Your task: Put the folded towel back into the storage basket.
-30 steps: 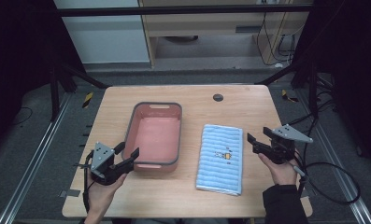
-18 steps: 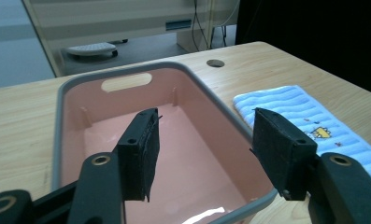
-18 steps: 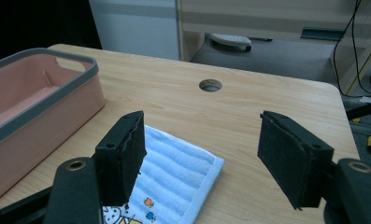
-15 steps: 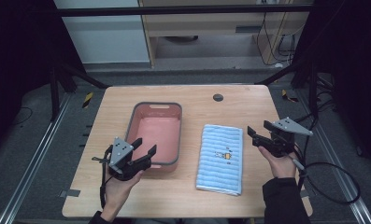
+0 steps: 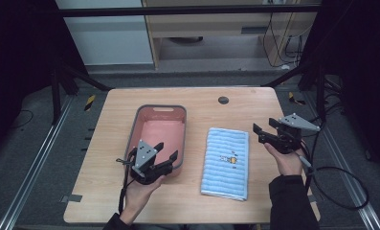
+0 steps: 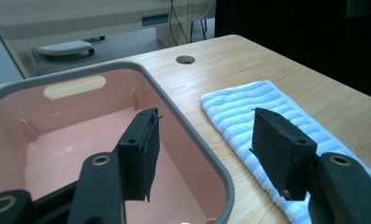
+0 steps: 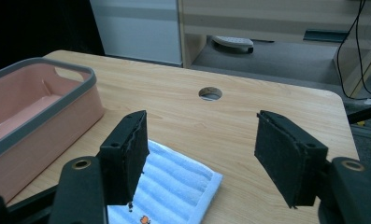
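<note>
A pink bin with a grey rim (image 5: 161, 108) stands empty on the left half of the wooden table. To its right lies a folded blue-and-white striped towel (image 5: 226, 163) with a small printed figure. My left gripper (image 5: 166, 149) is open at the bin's near right corner. In the left gripper view its jaws (image 6: 206, 116) straddle the bin's right wall (image 6: 192, 135), one over the inside and one toward the towel (image 6: 248, 102). My right gripper (image 5: 265, 127) hovers just right of the towel's far end. Its jaws (image 7: 199, 121) have just closed a little and still stand wide, nothing between them.
A round cable hole (image 5: 223, 100) sits near the table's far edge. Bare wood (image 5: 130, 100) lies around the bin and right of the towel. Cables trail from both grippers off the table. Dark floor and cabinets lie beyond the far edge.
My left gripper has moved right and forward, from the table left of the bin to the bin's near right corner. The right gripper has hardly shifted.
</note>
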The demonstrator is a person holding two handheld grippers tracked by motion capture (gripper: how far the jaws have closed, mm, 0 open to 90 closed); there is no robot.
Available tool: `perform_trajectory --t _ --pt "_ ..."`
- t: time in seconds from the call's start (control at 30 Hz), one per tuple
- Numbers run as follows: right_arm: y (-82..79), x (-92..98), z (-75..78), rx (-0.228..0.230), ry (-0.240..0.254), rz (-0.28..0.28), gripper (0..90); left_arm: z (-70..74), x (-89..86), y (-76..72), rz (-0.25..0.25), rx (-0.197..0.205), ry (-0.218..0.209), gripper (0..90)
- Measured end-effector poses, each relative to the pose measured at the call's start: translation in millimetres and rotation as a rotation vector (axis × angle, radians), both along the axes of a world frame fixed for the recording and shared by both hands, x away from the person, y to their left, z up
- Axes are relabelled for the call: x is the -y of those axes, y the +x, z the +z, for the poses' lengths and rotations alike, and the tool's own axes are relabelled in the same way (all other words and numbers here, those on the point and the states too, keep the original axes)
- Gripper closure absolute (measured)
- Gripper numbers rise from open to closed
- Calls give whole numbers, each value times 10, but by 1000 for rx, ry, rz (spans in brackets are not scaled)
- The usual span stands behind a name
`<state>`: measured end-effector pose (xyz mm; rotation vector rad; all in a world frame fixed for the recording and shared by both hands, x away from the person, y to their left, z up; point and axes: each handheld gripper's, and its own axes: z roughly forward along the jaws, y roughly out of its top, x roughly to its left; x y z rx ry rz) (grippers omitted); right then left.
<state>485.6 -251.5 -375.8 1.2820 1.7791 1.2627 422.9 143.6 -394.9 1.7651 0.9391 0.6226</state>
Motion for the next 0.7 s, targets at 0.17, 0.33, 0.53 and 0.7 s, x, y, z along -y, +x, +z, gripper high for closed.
perform_trajectory --t 0.17,0.33,0.53,0.7 --pt "75 -28 -28 -12 -8 -3 357 -21 99 9 -16 -5 5 416" --pt "135 -47 -67 -17 -15 -4 364 -41 227 16 -39 -11 8 420" --pt "212 -63 -123 -31 -24 -11 378 -67 380 10 -67 -12 15 427" --pt "255 -74 -177 -39 -32 -20 400 -112 500 2 -86 -17 32 438"
